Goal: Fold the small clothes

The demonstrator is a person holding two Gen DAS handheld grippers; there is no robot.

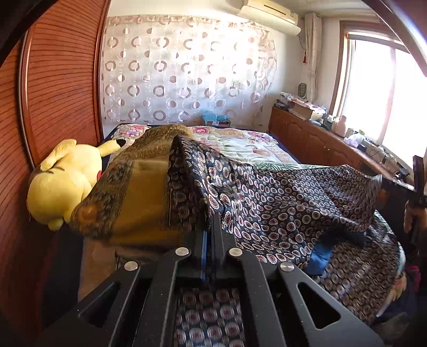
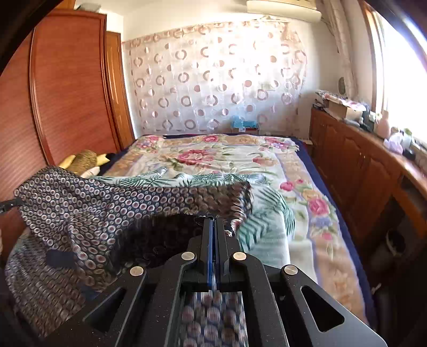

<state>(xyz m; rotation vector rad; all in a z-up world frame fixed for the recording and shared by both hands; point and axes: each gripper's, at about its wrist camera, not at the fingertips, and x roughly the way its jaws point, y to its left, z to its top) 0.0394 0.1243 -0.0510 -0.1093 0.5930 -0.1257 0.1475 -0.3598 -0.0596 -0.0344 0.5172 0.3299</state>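
Stretching between both: navy garment (image 1: 280, 202) with ringed floral dots, lifted over bed (image 2: 213, 160) | left gripper (image 1: 208, 227) clamped on it | right gripper (image 2: 214, 227) clamped on it

Yellow plush toy (image 1: 65, 181) by wood wardrobe (image 1: 61, 80), floral blanket (image 2: 213, 160) on bed, circle-print curtain (image 2: 213, 74), AC unit (image 1: 269, 13), cluttered cabinet (image 1: 315, 138)

Left side tight: wardrobe (image 1: 58, 80) right along the bed edge, yellow plush (image 1: 64, 184) wedged against it, olive blanket (image 1: 141, 192) heaped beside. Patterned cloth (image 1: 280, 202) hangs stretched between both tools, blocking the low path across the near end. Far half of the bed (image 2: 213, 157) open and flat. Right: narrow aisle, then a wooden cabinet run (image 2: 355, 160), cluttered top.
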